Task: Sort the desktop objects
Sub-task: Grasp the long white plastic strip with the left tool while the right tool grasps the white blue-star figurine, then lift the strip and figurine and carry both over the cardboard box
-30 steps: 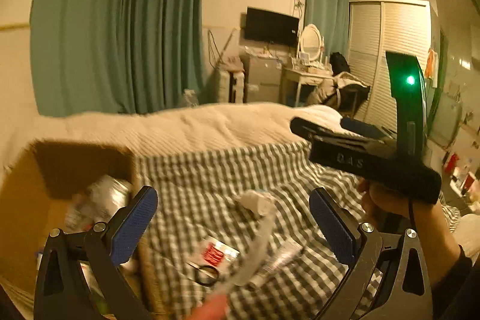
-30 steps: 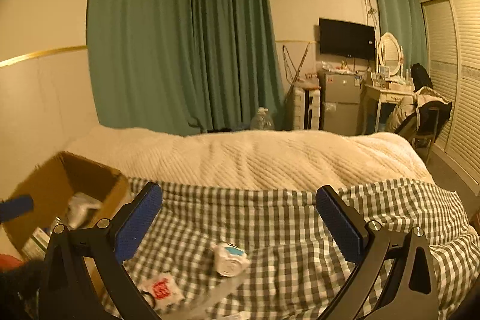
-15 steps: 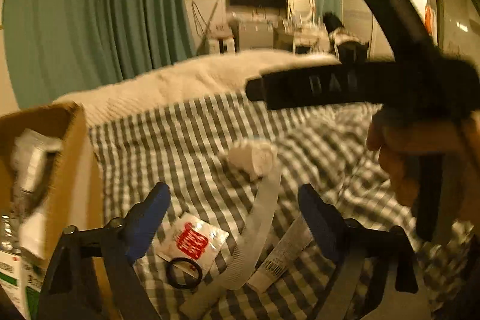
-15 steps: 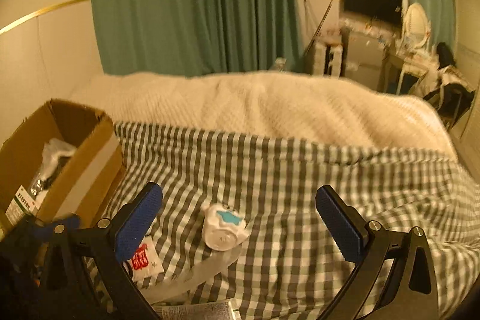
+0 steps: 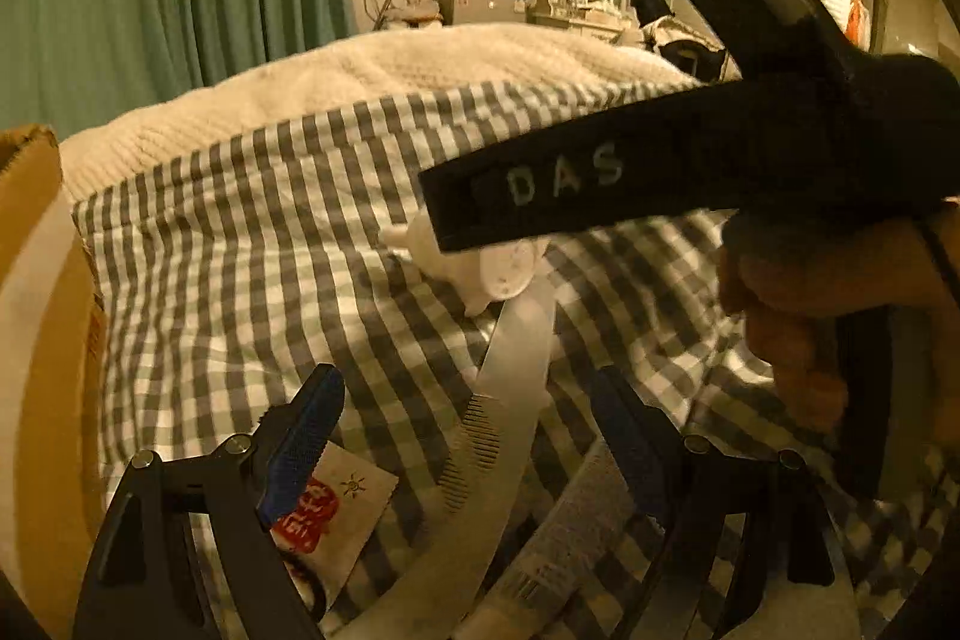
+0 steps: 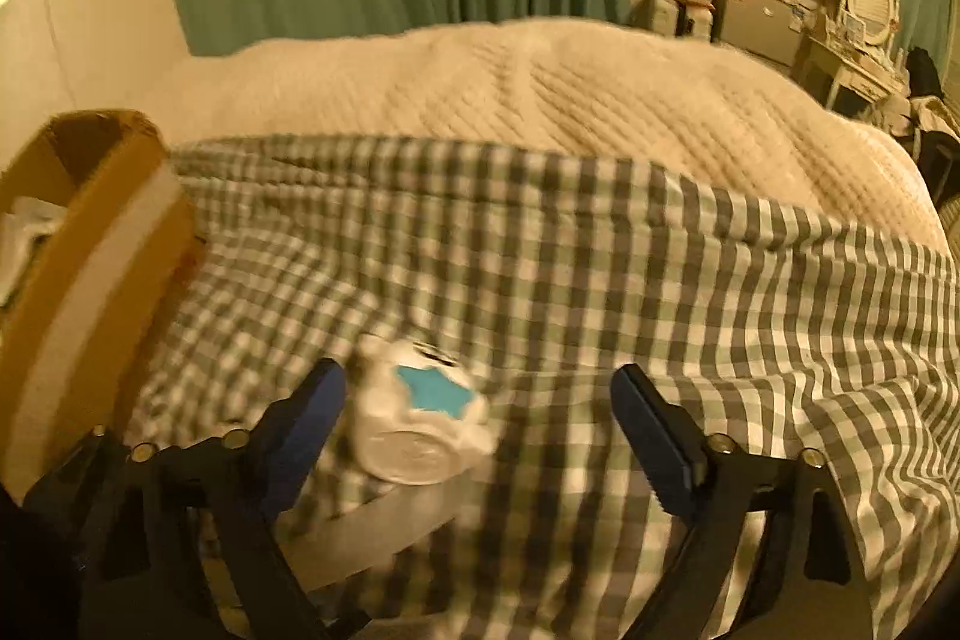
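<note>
Dropping toward the checked blanket [image 6: 600, 280] since a second ago, both cameras now show far less wall and curtain and far more bedding, with the cardboard box [image 6: 90, 244] at the left edge. Right gripper [image 6: 480, 400] has its jaws closing, pads still clear of the white toy with the blue star [image 6: 420, 418], which lies between them near the left pad. Left gripper [image 5: 468, 430], narrowed but open and holding nothing, now straddles the long white comb [image 5: 504, 400], red sachet [image 5: 324, 514] beside its left finger; two pickups look imminent.
</note>
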Available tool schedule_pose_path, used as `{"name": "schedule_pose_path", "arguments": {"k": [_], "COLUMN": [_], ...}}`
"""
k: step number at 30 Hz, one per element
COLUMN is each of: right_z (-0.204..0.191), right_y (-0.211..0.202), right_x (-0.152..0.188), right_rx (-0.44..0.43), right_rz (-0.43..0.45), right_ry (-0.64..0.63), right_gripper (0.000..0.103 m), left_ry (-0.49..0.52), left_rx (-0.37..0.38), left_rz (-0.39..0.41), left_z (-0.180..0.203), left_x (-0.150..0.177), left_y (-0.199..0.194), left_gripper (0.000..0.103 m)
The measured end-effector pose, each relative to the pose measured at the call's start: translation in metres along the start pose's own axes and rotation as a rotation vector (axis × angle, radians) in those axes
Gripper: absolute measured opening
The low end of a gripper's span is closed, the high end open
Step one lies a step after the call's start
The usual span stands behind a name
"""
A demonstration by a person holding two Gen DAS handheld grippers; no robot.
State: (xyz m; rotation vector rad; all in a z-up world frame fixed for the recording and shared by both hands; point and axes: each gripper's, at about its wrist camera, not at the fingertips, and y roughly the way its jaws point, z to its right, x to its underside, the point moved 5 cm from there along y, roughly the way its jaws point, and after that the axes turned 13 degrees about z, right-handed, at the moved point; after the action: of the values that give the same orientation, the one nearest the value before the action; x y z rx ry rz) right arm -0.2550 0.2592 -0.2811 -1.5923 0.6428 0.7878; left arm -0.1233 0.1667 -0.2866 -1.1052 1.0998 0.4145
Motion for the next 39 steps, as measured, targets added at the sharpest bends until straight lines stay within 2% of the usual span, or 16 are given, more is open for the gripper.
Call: {"name": "schedule_pose_path", "arguments": {"k": [4,5,7,9,10,11,12,15,19,22,27,32,39], "right_z": [0.002,0.002,0.002,0.002,0.002,0.002,0.003,0.008,0.015,0.022,0.033,0.040,0.036], "right_y": [0.005,0.004,0.002,0.002,0.001,0.001,-0.001,-0.005,-0.008,-0.015,-0.027,-0.046,-0.078], "right_x": [0.004,0.004,0.004,0.005,0.005,0.004,0.003,0.004,0.007,0.005,0.003,-0.003,-0.011], "right_rx": [-0.040,-0.040,-0.054,-0.069,-0.074,-0.076,-0.073,-0.065,-0.061,-0.029,0.000,0.044,0.106], "right_rz": [-0.027,-0.024,-0.021,-0.018,-0.016,-0.012,-0.005,0.006,0.011,0.033,0.073,0.145,0.251], "right_ry": [0.053,0.053,0.071,0.102,0.111,0.117,0.122,0.145,0.184,0.201,0.241,0.278,0.285], "right_gripper": [0.082,0.080,0.069,0.059,0.056,0.049,0.044,0.042,0.042,0.041,0.041,0.041,0.041], "left_ry": [-0.018,-0.020,-0.020,-0.008,0.001,0.010,0.017,0.027,0.035,0.033,-0.002,-0.032,-0.047], "left_rx": [-0.006,-0.011,-0.018,-0.016,-0.021,-0.024,-0.023,-0.016,-0.016,-0.030,-0.043,-0.052,-0.064], "left_rz": [-0.061,-0.066,-0.068,-0.066,-0.064,-0.063,-0.059,-0.049,-0.032,-0.011,0.018,0.044,0.124], "left_z": [-0.001,-0.001,0.000,0.005,0.006,0.008,0.009,0.013,0.016,0.011,0.004,-0.011,0.000], "left_x": [0.011,0.012,0.013,0.013,0.014,0.015,0.015,0.017,0.018,0.014,0.004,-0.011,-0.035], "left_y": [0.017,0.018,0.019,0.020,0.019,0.019,0.016,0.007,-0.004,-0.028,-0.051,-0.067,-0.103], "left_gripper": [0.084,0.075,0.066,0.047,0.041,0.033,0.030,0.019,0.015,0.013,0.009,0.006,0.004]}}
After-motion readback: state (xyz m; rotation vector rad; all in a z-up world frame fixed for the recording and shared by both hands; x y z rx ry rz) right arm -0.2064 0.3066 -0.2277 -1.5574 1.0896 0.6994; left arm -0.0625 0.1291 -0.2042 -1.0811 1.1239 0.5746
